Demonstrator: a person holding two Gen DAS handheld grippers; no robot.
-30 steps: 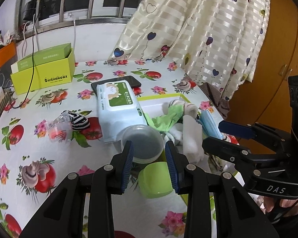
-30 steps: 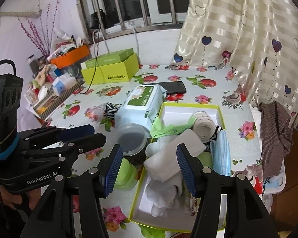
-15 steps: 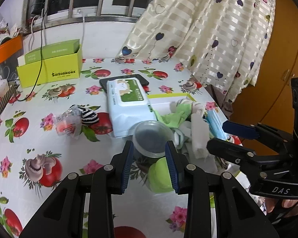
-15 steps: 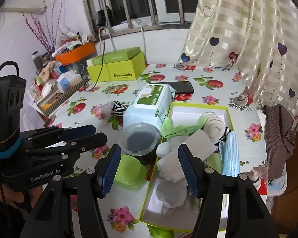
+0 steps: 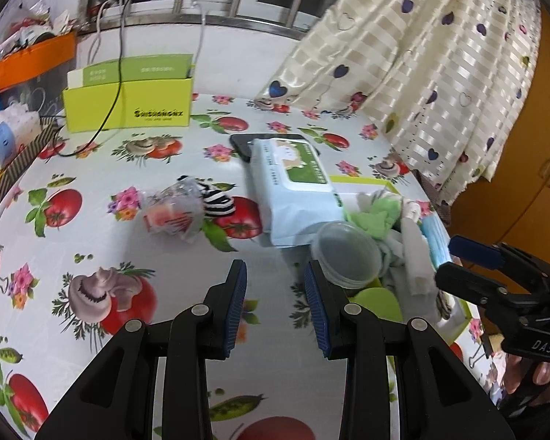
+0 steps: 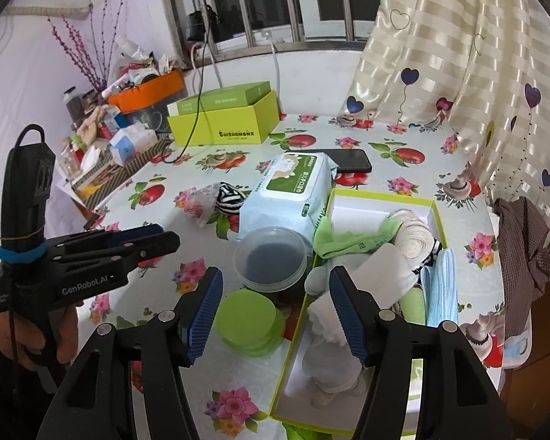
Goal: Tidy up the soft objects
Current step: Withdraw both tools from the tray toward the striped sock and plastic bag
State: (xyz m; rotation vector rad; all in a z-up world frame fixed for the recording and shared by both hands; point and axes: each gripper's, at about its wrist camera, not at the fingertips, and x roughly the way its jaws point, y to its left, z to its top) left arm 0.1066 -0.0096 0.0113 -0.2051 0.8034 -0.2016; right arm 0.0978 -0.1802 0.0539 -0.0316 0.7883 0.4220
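Seen from the left wrist, the left gripper [image 5: 275,286] hangs over the flowered tablecloth [image 5: 91,256] with its jaws partly spread and nothing between them; just ahead lie a crumpled plastic bag [image 5: 172,214] and a black-and-white striped sock [image 5: 218,201], touching each other; a pack of wet wipes [image 5: 293,190] sits to their right, partly over a black phone [image 5: 244,145]; a clear tub [image 5: 348,255] stands beside the right finger, with a green lid [image 5: 379,304] next to it; the right gripper [image 5: 449,262] comes in from the right edge above the soft things piled in a lime-edged box [image 5: 363,179].

Next, from the right wrist, the right gripper [image 6: 275,308] has its jaws spread wide and empty; between them the green lid [image 6: 249,322] and the box [image 6: 385,196] rim show; inside the box lie a green cloth [image 6: 348,240], a rolled cream sock [image 6: 416,234], white socks [image 6: 333,344] and blue face masks [image 6: 442,289]; the striped sock [image 6: 231,198] rests on the table outside the box, left of the wipes [image 6: 289,198]; the left gripper [image 6: 157,238] is held in a hand [image 6: 29,341] at the left.
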